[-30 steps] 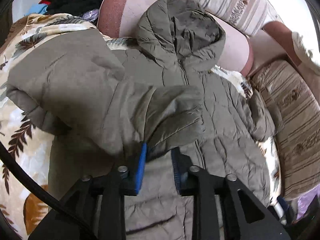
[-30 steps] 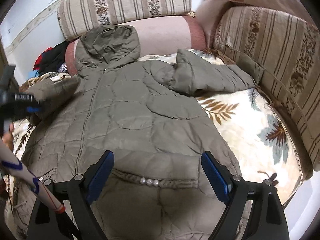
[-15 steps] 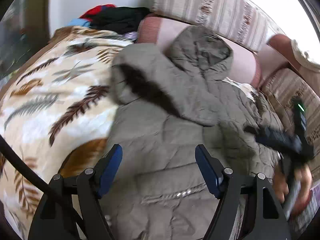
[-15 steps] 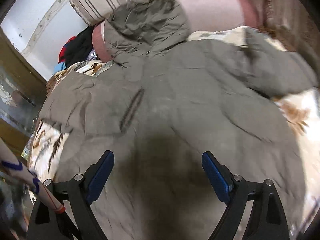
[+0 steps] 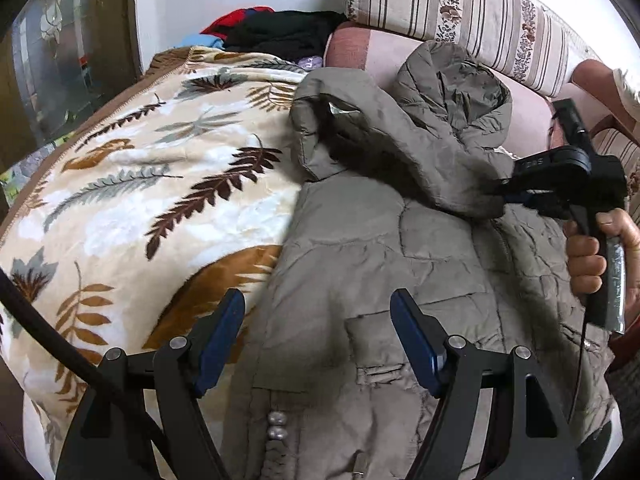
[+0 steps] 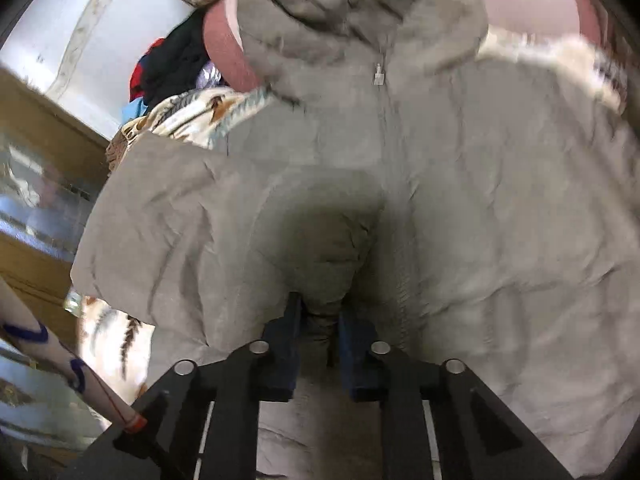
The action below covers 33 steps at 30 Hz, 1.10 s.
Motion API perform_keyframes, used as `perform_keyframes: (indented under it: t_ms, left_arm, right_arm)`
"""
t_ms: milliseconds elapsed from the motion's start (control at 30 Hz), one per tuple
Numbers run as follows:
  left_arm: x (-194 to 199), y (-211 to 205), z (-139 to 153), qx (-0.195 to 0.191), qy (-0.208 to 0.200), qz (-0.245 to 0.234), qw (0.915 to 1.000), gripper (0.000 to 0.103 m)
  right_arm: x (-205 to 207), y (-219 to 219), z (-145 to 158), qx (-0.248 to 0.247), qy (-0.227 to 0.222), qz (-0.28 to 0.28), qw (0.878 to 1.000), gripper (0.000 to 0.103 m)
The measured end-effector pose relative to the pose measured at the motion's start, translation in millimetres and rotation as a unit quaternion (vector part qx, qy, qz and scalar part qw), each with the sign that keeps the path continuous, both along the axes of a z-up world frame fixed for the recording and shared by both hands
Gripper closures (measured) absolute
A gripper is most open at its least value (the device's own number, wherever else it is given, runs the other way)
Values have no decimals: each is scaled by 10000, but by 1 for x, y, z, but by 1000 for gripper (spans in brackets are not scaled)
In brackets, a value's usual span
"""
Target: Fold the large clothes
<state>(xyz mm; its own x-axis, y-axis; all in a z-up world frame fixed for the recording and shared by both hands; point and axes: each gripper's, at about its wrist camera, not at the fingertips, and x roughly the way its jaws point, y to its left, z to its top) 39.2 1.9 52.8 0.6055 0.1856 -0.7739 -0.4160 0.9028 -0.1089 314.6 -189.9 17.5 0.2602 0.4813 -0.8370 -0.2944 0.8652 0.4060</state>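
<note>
Change: since a second ago the jacket's (image 5: 400, 264) sleeve (image 5: 384, 148) has been dropped across its chest and the left gripper (image 5: 318, 340) has let go.
Jacket: olive, quilted, front up on a leaf-print blanket (image 5: 152, 200) over the sofa, hood (image 5: 452, 88) against the pink bolster (image 5: 360, 48).
Right gripper (image 6: 318, 332): jaws closing, a pinch of jacket fabric between them near the zip (image 6: 379, 76).
Left gripper: jaws apart, empty, above the jacket's edge by the pearl-trimmed pocket (image 5: 276, 426).
Meaning: one sleeve looks folded in; the body fold seems next.
Around: striped cushion (image 5: 460, 12), heap of dark and red clothes (image 5: 276, 32) behind.
In the way: bulky padding and the hood may resist a flat fold.
</note>
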Motion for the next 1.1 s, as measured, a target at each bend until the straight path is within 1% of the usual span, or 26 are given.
perform_keyframes:
  t_ms: [100, 167, 300, 333, 433, 533, 600, 667, 700, 767, 800, 833, 867, 967, 1033, 1067, 1100]
  left_arm:
    - [0, -2, 1, -125, 1, -38, 9999, 29]
    - [-2, -5, 3, -106, -12, -72, 9999, 29]
    - [-1, -14, 6, -49, -37, -169, 9998, 29]
    - [-1, -17, 6, -45, -27, -199, 9998, 29]
    - [0, -24, 7, -53, -2, -279, 9996, 29]
    - [2, -31, 8, -50, 25, -366, 9993, 29]
    - [4, -35, 9, -29, 48, -414, 9991, 29]
    - [3, -40, 11, 4, 68, -452, 9990, 29]
    - [3, -42, 12, 16, 71, -459, 9989, 29]
    - [2, -46, 17, 50, 62, -478, 9988, 29]
    - [0, -48, 19, 64, 53, -481, 9988, 29]
    - [-2, -52, 23, 81, 30, -493, 9987, 29]
    - [-3, -54, 26, 98, 11, -509, 9987, 29]
    - [-9, -64, 35, 198, -36, -580, 9981, 29]
    - [-12, -72, 41, 248, -72, -646, 9976, 29]
    - [-14, -76, 43, 264, -97, -684, 9973, 29]
    - [-15, -80, 45, 281, -114, -719, 9970, 29]
  right_arm:
    - [1, -18, 17, -462, -354, -127, 9982, 88]
    - [6, -37, 24, -889, -591, -327, 9937, 89]
    - [26, -73, 21, -1515, -722, -785, 9827, 89]
    - [32, -81, 18, -1714, -765, -900, 9781, 90]
    - [45, -94, 9, -1986, -802, -1100, 9706, 90]
    - [61, -100, -6, -2053, -656, -1209, 9690, 90]
    - [63, -99, -13, -2097, -587, -1225, 9683, 89]
    - [65, -97, -21, -2143, -566, -1256, 9670, 85]
    - [66, -98, -24, -2125, -548, -1281, 9672, 81]
    - [68, -103, -29, -2081, -454, -1371, 9674, 68]
    - [69, -107, -31, -2124, -394, -1440, 9657, 51]
    - [70, -111, -31, -2157, -388, -1518, 9638, 36]
    - [69, -120, -28, -2083, -395, -1612, 9639, 34]
    - [57, -149, -8, -1496, -441, -1745, 9722, 34]
    - [40, -166, 10, -1200, -656, -1775, 9746, 34]
    - [29, -177, 21, -1110, -843, -1780, 9741, 34]
    - [20, -183, 26, -1097, -964, -1786, 9730, 31]
